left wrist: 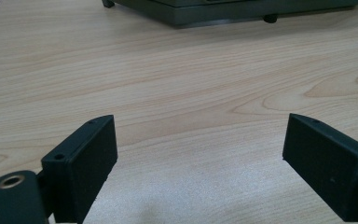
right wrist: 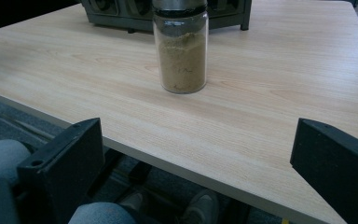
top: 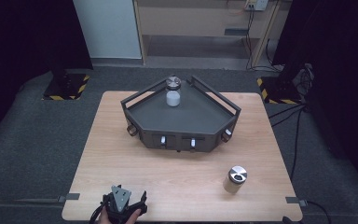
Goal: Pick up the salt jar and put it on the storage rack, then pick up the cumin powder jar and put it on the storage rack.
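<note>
Jar of brown powder (right wrist: 180, 51) stands upright on the worktop (right wrist: 270, 112), straight ahead of our right tongs (right wrist: 196, 168), which hang wide and empty just off the near edge. Our left tongs (left wrist: 200, 158), also spread wide and holding nothing, hover low over bare wood, the dark tray (left wrist: 233, 9) farther ahead of them. Inside that tray a second jar, of white powder (top: 173, 93), sits at the far corner. We judge the risk plain: a tall, narrow jar tips if one pad strikes first.
</note>
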`<action>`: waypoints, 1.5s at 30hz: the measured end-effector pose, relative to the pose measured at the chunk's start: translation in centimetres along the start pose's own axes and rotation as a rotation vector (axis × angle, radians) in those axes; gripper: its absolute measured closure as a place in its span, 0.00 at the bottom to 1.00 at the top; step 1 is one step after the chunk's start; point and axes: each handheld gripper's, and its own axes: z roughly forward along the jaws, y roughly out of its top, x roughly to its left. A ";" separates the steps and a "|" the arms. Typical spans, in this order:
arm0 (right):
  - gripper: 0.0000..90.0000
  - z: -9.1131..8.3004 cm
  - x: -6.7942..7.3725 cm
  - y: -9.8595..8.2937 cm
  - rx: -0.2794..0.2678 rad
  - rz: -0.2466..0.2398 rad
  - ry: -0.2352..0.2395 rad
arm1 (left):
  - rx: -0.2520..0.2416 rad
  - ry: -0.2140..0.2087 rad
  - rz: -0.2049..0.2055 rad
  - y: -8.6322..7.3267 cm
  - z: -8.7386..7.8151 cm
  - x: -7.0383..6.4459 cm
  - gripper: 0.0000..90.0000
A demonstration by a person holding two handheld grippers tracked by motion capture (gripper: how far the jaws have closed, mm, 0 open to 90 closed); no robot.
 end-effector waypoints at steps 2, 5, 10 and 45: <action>0.04 0.1 0.0 0.0 0.000 -0.003 -0.002 | -0.018 0.001 0.001 -0.2 -0.1 0.0 0.10; 0.04 0.0 0.0 0.1 -0.004 -0.003 -0.001 | -0.029 0.012 -0.010 -0.4 -0.2 0.1 0.10; 0.04 -0.1 -0.1 0.1 -0.009 -0.003 -0.009 | -0.017 0.015 -0.004 -0.6 -0.2 0.3 0.10; 0.03 -0.4 0.3 0.5 -0.035 0.010 0.029 | -0.076 0.018 -0.035 -1.0 -0.7 0.4 0.10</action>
